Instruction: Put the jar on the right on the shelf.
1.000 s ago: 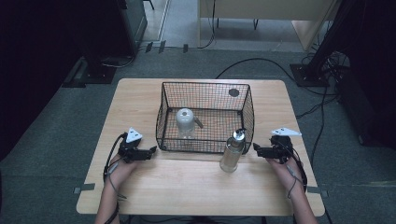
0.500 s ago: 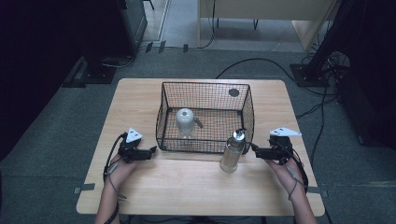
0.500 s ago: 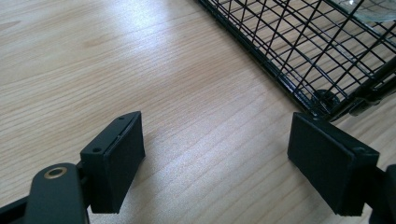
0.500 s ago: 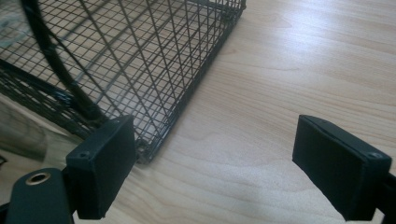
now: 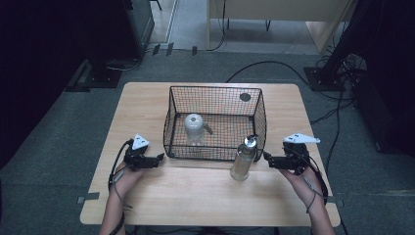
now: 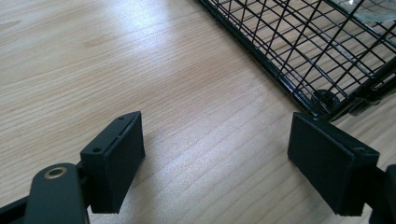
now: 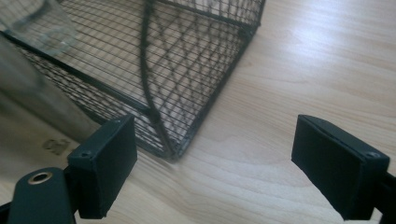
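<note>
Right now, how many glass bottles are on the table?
2: a clear glass bottle with a metal cap standing outside the black wire basket, at its front right corner; another clear bottle inside it.
</note>
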Demonstrator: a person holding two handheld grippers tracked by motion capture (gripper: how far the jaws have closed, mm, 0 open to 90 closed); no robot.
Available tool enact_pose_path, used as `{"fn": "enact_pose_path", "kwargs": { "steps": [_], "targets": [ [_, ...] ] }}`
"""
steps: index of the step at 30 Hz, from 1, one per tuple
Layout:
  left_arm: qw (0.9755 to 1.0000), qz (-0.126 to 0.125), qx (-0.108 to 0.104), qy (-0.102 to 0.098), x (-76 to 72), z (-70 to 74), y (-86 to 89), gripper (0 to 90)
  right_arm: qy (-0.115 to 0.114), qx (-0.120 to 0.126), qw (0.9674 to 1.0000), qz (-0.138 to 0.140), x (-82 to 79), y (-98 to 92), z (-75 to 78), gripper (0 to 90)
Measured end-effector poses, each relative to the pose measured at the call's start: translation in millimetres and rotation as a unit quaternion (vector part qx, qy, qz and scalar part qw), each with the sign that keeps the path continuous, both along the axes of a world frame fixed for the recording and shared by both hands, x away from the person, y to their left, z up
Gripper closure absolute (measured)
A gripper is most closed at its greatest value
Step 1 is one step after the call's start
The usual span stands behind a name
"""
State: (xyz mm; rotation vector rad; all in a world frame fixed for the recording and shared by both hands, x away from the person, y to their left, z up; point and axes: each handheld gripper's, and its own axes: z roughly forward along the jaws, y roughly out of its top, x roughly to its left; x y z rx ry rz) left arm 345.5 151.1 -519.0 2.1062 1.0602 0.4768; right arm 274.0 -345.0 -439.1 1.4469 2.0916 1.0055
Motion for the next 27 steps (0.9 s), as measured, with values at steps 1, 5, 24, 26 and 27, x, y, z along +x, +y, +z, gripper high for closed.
{"fn": "enact_pose_path", "kwargs": {
  "steps": [1,5,24,26,27],
  "targets": [
    [1.0000,0.000,0.000,0.000,0.0,0.0,0.0,18.8,-0.002,0.001,1.0000,0.003,-1.4,1.5,2.0,13.9],
    [1.0000,0.000,0.000,0.000,0.0,0.0,0.0,18.8,-0.012,0.004,0.9998,0.012,-6.8,7.3,9.7,13.9],
    [1.0000,0.000,0.000,0.000,0.0,0.0,0.0,18.8,-0.048,0.017,0.9980,0.039,-29.9,26.5,39.2,15.3],
    [1.0000,0.000,0.000,0.000,0.0,0.0,0.0,18.8,-0.047,0.020,0.9978,0.042,-31.7,26.0,42.0,15.2],
    [1.0000,0.000,0.000,0.000,0.0,0.0,0.0,18.8,-0.047,0.019,0.9978,0.042,-33.0,26.3,43.8,15.2]
  ]
}}
